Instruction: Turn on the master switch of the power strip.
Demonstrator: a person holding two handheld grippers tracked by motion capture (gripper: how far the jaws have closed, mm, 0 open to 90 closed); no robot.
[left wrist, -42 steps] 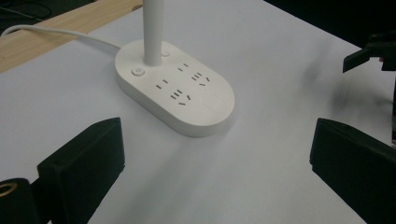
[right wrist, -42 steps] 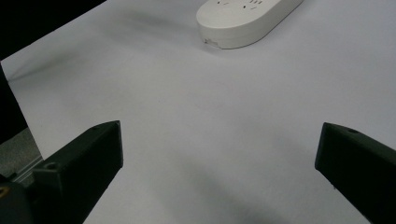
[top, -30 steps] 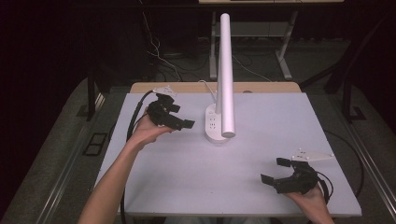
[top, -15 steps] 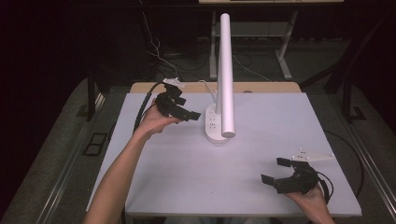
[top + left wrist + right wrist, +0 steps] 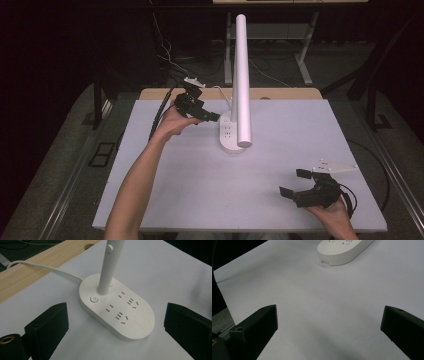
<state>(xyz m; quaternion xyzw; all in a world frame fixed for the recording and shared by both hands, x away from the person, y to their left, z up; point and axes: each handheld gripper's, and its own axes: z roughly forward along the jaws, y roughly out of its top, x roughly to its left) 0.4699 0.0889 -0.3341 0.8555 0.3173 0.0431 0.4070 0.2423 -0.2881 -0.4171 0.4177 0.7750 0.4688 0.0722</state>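
Left black two-jaw gripper (image 5: 209, 117) hung at upper centre-left of the high view, jaws spread wide, empty, just beside the white oval plastic lamp base with sockets (image 5: 230, 138). Its white tubular lamp stem (image 5: 242, 75) rose at centre. Right black gripper (image 5: 294, 183), lower right, jaws apart, empty, above the pale table top (image 5: 200, 190).

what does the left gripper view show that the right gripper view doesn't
Left gripper view alone: the lamp's white stem, the power button, the white cord and the wooden strip behind the table. Right gripper view alone: the table's edge and the dark floor past it. Both: open black jaws, the white table and the socket base.
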